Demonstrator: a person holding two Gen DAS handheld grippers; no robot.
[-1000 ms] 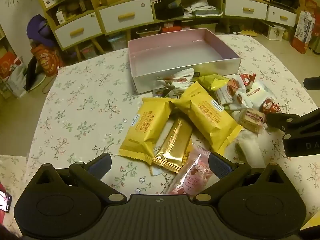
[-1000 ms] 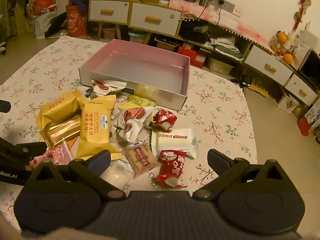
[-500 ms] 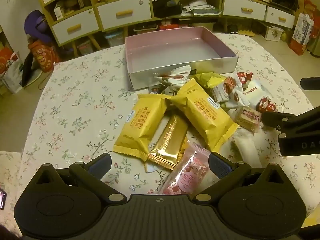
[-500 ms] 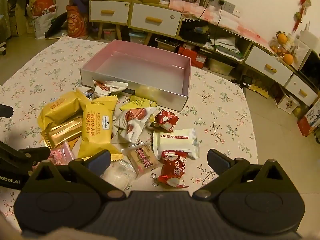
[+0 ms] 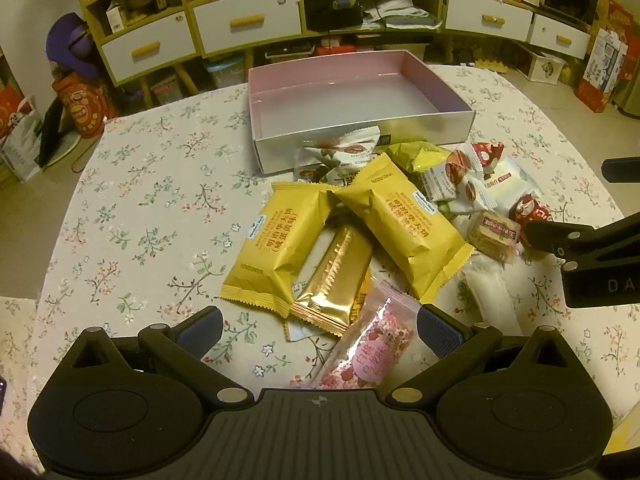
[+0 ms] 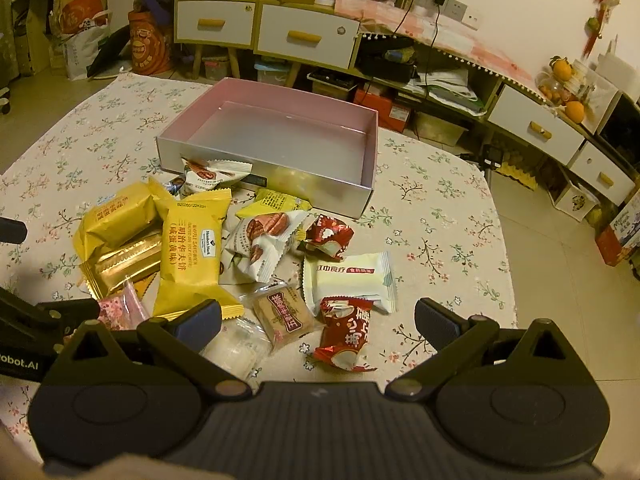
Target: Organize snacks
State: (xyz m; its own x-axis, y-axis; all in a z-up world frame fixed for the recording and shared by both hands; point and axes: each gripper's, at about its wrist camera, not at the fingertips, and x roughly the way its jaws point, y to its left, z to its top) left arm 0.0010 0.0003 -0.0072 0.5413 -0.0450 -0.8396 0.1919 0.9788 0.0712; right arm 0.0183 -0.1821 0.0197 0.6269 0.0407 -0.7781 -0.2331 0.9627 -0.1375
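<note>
though both claws gape empty, the left gripper sits nearer the pink sachet, whose long axis runs between its fingers.

My left wrist camera near above the snack pile, facing the box, my right likewise, both sharing these.

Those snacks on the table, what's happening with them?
A person holding a gripper in each hand is about to sort them. The pink box is empty; the snacks lie heaped in front of it. The left gripper hangs open over a pink packet, the right gripper open over a red packet. Nothing is held.
</note>
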